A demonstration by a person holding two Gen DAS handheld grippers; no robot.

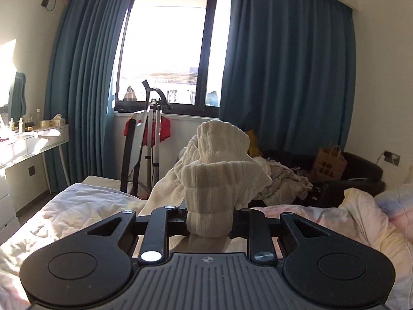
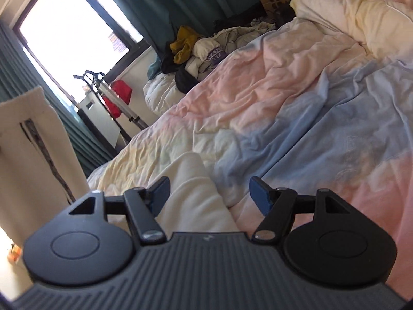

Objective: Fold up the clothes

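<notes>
Left hand-held gripper [image 1: 210, 219], near level, clamps cream sweater [image 1: 219, 160].

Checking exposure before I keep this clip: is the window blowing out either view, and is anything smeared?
Left wrist view: window blown white, curtains and white knit garment sharp. Right wrist view: window blown too, horizon tilted, bedding slightly soft; both bend at edges.

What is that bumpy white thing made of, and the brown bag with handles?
The cream ribbed garment looks like thick knitted wool or cotton, matt and soft: raised ribs run across it and it bunches in the left gripper. The brown bag looks like plain kraft paper, stiff and dull, with twisted paper handles.
</notes>
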